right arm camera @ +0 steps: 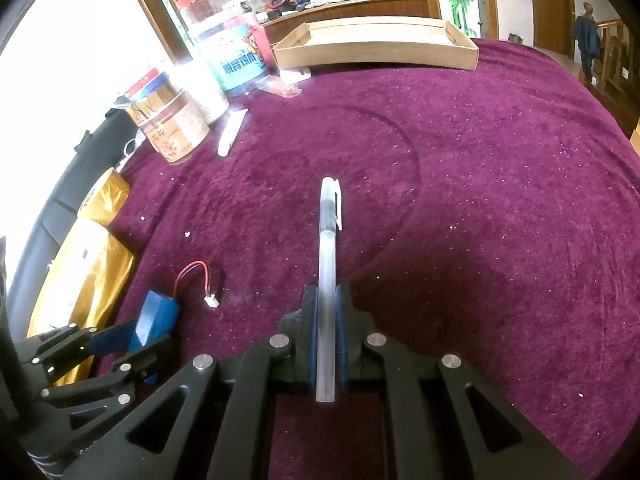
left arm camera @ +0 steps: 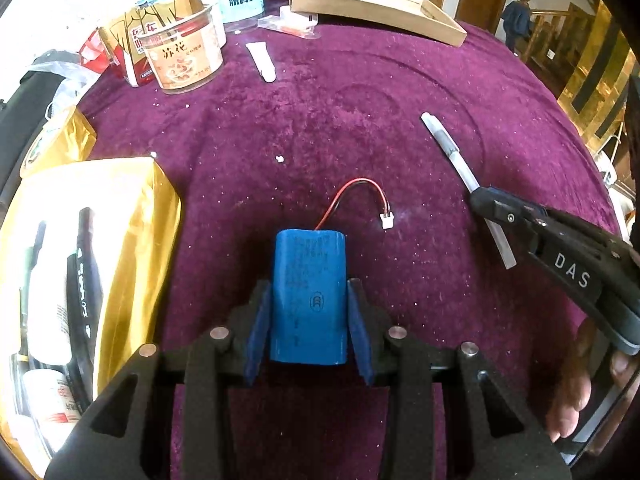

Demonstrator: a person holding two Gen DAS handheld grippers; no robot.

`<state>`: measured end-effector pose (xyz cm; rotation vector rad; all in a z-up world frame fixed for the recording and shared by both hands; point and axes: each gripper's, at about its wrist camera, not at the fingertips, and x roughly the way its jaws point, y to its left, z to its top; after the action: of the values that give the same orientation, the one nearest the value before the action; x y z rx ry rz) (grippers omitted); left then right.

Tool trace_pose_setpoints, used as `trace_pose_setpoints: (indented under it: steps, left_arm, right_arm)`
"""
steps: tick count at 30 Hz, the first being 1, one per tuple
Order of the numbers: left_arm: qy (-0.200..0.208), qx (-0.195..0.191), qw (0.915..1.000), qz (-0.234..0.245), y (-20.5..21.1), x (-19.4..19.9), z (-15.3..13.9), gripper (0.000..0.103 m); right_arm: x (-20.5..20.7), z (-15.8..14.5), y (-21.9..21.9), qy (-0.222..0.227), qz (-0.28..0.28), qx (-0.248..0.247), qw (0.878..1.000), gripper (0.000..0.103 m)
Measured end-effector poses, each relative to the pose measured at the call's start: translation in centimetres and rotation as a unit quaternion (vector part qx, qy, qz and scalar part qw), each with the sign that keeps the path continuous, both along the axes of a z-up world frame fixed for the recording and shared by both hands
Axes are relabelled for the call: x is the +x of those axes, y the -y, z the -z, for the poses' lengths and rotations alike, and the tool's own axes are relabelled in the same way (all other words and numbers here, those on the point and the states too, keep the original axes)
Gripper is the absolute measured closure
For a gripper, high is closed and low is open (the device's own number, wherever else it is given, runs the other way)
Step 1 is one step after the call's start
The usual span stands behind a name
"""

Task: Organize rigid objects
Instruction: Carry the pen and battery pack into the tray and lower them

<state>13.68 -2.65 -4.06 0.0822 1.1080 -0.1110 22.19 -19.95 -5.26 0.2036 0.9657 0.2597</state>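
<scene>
My left gripper has its jaws clamped on the blue battery pack, low in the centre of the left wrist view, its red-and-black lead curling away toward the white plug. My right gripper has its jaws shut tight on the clear pen, which runs straight up the middle of the right wrist view, cap end pointing away.

So I judge both picks are made, and the step in hand is carrying each thing to where it belongs. At the lower left of the left view sits the open gold bag with pens and markers already in it; that looks the likely home, though the cardboard tray at the top is another candidate. The next move calls for lifting clear of the purple tabletop and keeping the trailing lead from snagging.

Only the left view shows inside the bag. Only the right view shows the pen's full length and its clip, and the tray's shallow interior.
</scene>
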Motion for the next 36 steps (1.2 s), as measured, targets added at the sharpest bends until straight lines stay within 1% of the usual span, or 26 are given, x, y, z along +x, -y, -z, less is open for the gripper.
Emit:
trace_pose_setpoints:
  steps: [3, 6, 8, 10, 11, 14, 15, 17, 20, 23, 25, 26, 28, 31, 33, 36]
  left_arm:
    - [0.010, -0.004, 0.9999, 0.001, 0.0, 0.2, 0.2, 0.068]
    - [0.010, -0.016, 0.9998, 0.006, -0.4, -0.1, 0.1, 0.070]
    - [0.002, -0.041, 0.9991, 0.003, -1.3, -1.2, -0.2, 0.070]
    - [-0.007, -0.080, 0.9968, -0.002, -2.5, -3.0, -0.8, 0.070]
    - [-0.007, -0.093, 0.9956, -0.004, -3.1, -4.0, -1.2, 0.070]
    - [-0.004, -0.131, 0.9913, -0.013, -5.5, -7.4, -3.1, 0.070]
    - [-0.003, -0.150, 0.9885, -0.018, -6.7, -8.7, -3.9, 0.070]
    - [0.000, -0.174, 0.9844, -0.026, -8.8, -10.6, -5.3, 0.070]
    - [0.027, -0.191, 0.9803, -0.044, -12.3, -13.2, -7.9, 0.070]
    - [0.056, -0.215, 0.9730, -0.064, -16.0, -15.6, -9.9, 0.070]
    - [0.074, -0.216, 0.9703, -0.079, -18.3, -16.7, -10.6, 0.070]
    - [0.085, -0.209, 0.9699, -0.091, -19.6, -17.1, -10.8, 0.070]
    - [0.091, -0.197, 0.9701, -0.109, -21.2, -17.1, -10.3, 0.070]
    - [0.082, -0.196, 0.9686, -0.128, -23.7, -16.2, -8.8, 0.070]
    - [0.076, -0.189, 0.9696, -0.136, -24.8, -15.4, -7.8, 0.070]
    - [0.062, -0.186, 0.9700, -0.144, -26.2, -14.1, -6.4, 0.070]
  right_arm:
    - [0.0, 0.0, 0.1, -0.002, -0.008, 0.020, 1.000, 0.096]
    - [-0.2, -0.2, 0.0, -0.002, -0.022, 0.049, 0.999, 0.096]
    - [-0.4, -0.4, -0.2, 0.004, -0.033, 0.063, 0.997, 0.096]
    - [-0.7, -0.8, -0.6, 0.017, -0.042, 0.064, 0.997, 0.096]
    - [-0.9, -0.9, -0.8, 0.024, -0.045, 0.064, 0.997, 0.096]
    - [-1.4, -1.1, -1.5, 0.038, -0.060, 0.067, 0.995, 0.096]
    - [-1.6, -1.0, -1.7, 0.038, -0.062, 0.069, 0.995, 0.096]
    - [-2.1, -1.1, -2.1, 0.037, -0.066, 0.083, 0.994, 0.095]
    - [-4.1, -2.3, -3.3, 0.042, -0.069, 0.104, 0.991, 0.095]
    - [-7.1, -4.0, -5.3, 0.051, -0.084, 0.130, 0.987, 0.095]
    - [-9.3, -5.4, -7.5, 0.059, -0.103, 0.151, 0.981, 0.095]
    - [-10.2, -5.9, -8.5, 0.063, -0.110, 0.154, 0.980, 0.095]
    - [-11.7, -6.8, -11.2, 0.064, -0.128, 0.152, 0.978, 0.095]
    - [-13.2, -7.0, -15.6, 0.051, -0.163, 0.156, 0.973, 0.095]
    - [-13.7, -6.7, -18.4, 0.038, -0.177, 0.149, 0.972, 0.095]
    - [-14.4, -5.8, -22.6, 0.018, -0.192, 0.122, 0.974, 0.095]
